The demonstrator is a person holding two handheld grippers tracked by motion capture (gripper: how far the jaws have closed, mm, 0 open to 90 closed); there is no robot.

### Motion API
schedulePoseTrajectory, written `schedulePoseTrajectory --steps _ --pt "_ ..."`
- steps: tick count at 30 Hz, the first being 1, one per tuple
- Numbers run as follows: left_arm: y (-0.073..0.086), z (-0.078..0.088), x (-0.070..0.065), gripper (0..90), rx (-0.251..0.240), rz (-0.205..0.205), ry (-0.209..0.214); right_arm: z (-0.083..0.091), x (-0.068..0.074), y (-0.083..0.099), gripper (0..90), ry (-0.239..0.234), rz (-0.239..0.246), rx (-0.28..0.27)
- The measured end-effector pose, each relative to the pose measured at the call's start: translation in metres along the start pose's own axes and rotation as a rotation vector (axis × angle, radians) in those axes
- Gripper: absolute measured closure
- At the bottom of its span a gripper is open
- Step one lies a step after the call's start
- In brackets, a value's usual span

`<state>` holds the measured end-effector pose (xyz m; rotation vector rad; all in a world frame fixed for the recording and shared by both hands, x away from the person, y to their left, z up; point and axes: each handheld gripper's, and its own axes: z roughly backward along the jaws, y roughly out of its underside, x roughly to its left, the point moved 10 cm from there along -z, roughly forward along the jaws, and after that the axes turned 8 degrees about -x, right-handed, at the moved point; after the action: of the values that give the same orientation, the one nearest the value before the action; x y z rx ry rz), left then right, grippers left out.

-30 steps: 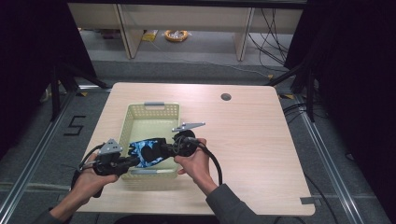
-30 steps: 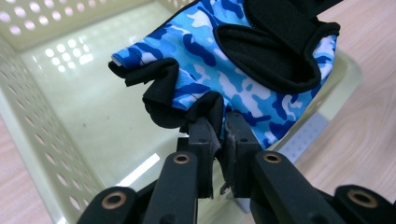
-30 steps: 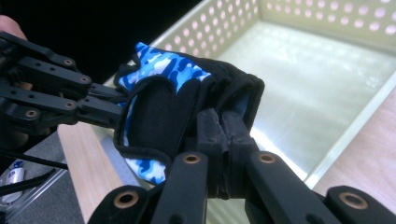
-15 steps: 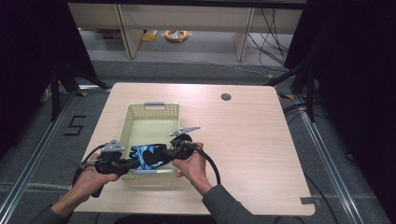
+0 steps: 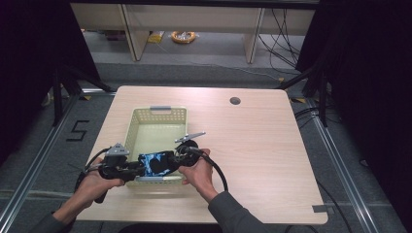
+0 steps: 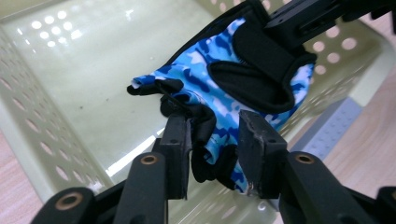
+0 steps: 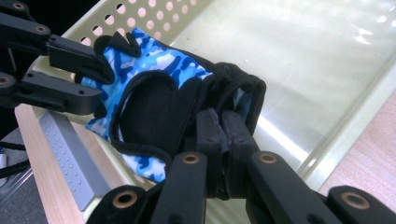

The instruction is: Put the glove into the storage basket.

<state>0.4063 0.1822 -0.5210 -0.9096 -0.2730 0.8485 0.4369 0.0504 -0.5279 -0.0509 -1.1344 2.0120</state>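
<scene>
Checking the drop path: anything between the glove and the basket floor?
Nothing visible. The glove hangs over the bare basket floor, right gripper clamped on it; the left gripper jaws have just been opening, glove between them.

A blue camouflage glove (image 6: pixel 224 88) with black trim, pale green basket (image 5: pixel 145 126).

Right gripper (image 7: pixel 223 122) with black jaws clamped on the cuff of a blue camouflage fingerless glove (image 7: pixel 154 84), above a pale green perforated plastic basket (image 7: pixel 299 60), left gripper (image 7: pixel 100 86) at the glove's far end, wooden surface (image 7: pixel 369 154) alongside
</scene>
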Motion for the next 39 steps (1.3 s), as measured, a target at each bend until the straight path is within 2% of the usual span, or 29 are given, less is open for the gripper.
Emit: schedulePoseTrajectory --steps 2,4,5,7,9,12,13,16,18,21,22,24,25,26,27,30,31,34,38,39 --pt "-0.003 0.002 0.001 59.1 -0.001 -0.003 -0.006 0.0 -0.003 0.0 87.3 0.015 -0.005 0.008" --pt "-0.008 0.004 0.001 55.8 -0.028 0.015 -0.012 0.0 -0.003 -0.001 87.1 0.01 -0.004 0.001" --pt "-0.013 0.008 0.002 54.6 -0.046 0.01 -0.029 0.0 -0.004 -0.001 86.6 0.013 -0.003 0.0" --pt "-0.016 0.01 -0.001 54.0 -0.061 0.005 -0.017 0.0 -0.004 -0.001 86.2 0.013 -0.003 0.002" --pt "-0.018 0.011 -0.004 54.0 -0.077 0.006 -0.028 0.0 -0.004 -0.001 86.3 0.013 0.007 0.003" --pt "-0.018 0.012 -0.007 53.2 -0.073 -0.009 -0.018 0.0 -0.004 -0.001 86.2 0.013 0.002 0.005" --pt "-0.019 0.01 -0.009 51.6 -0.088 0.002 -0.024 0.0 -0.005 -0.001 85.9 0.018 0.017 0.007" --pt "-0.019 0.01 -0.01 49.7 -0.075 0.007 -0.015 0.0 -0.003 0.0 85.4 0.021 0.008 0.018" --pt "-0.018 0.01 -0.011 47.0 -0.071 0.014 -0.01 -0.001 -0.005 -0.001 84.7 0.031 0.037 0.013" --pt "-0.019 0.012 -0.013 44.8 -0.072 0.009 -0.001 0.0 -0.005 -0.001 83.2 0.034 0.035 0.02" --pt "-0.019 0.012 -0.014 44.1 -0.072 0.015 -0.008 0.0 -0.005 -0.002 82.7 0.033 0.055 0.018" --pt "-0.019 0.012 -0.017 41.3 -0.07 0.023 0.001 0.001 -0.008 -0.001 81.7 0.068 0.05 0.04" --pt "-0.019 0.012 -0.018 40.3 -0.074 0.025 -0.002 0.002 -0.007 -0.002 81.7 0.073 0.043 0.032" --pt "-0.019 0.012 -0.018 39.3 -0.071 0.025 -0.004 0.003 -0.007 -0.001 81.3 0.081 0.063 0.044" --pt "-0.018 0.012 -0.02 38.7 -0.071 0.032 0.007 0.003 -0.007 -0.001 81.1 0.086 0.058 0.05" --pt "-0.017 0.011 -0.022 37.5 -0.065 0.037 0.014 0.002 -0.009 -0.003 80.6 0.079 0.071 0.036" --pt "-0.016 0.01 -0.025 37.1 -0.066 0.04 0.013 0.002 -0.009 -0.004 79.2 0.086 0.101 0.037" --pt "-0.015 0.01 -0.027 37.1 -0.063 0.035 0.017 0.002 -0.01 -0.007 77.3 0.103 0.125 0.027" --pt "-0.018 0.012 -0.033 36.4 -0.072 0.029 0.027 0.005 -0.008 -0.016 73.1 0.101 0.136 -0.002" --pt "-0.019 0.012 -0.036 36.0 -0.085 0.038 0.034 0.009 -0.005 -0.019 71.7 0.103 0.11 -0.003"
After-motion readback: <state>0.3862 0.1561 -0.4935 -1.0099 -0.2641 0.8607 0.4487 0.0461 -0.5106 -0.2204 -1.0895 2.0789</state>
